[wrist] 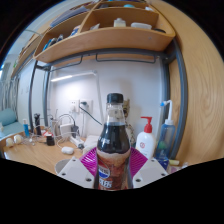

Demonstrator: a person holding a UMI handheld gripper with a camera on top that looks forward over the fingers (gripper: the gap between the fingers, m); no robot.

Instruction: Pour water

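Observation:
A dark cola bottle (113, 145) with a black cap and a blue label stands upright between my gripper's (112, 166) two fingers. Both pink pads (90, 158) press against its sides, so the gripper is shut on the bottle. The bottle appears lifted above the wooden desk (35, 156). No cup or other vessel shows near the bottle.
A white pump bottle with a red top (147, 138) and a blue spray bottle (166, 130) stand to the right. A wooden shelf (105, 38) with small items spans overhead. Small bottles and clutter (40, 128) sit on the desk at the left.

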